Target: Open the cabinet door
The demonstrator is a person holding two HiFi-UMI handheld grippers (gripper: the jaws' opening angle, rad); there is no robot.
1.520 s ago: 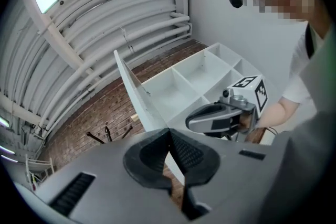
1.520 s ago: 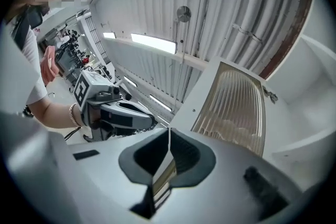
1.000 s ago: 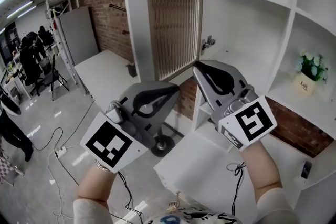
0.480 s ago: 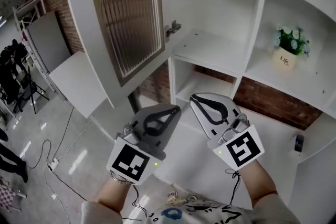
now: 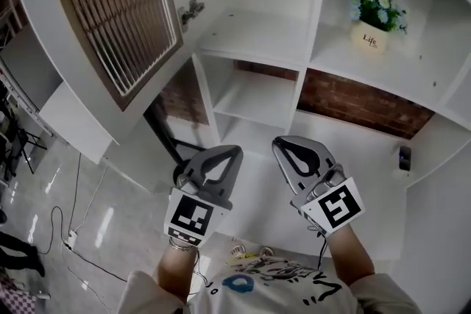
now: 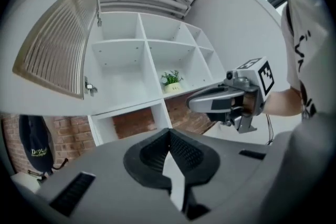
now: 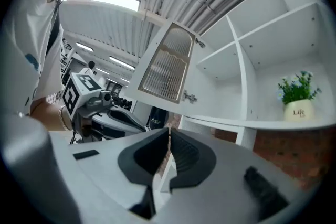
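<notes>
Head view: left gripper (image 5: 232,152) and right gripper (image 5: 282,146) are side by side, low before the torso, pointing toward the white shelf unit (image 5: 318,26). Both have jaws pressed together, holding nothing. The slatted cabinet door (image 5: 110,18) stands swung open at upper left, well apart from both.
</notes>
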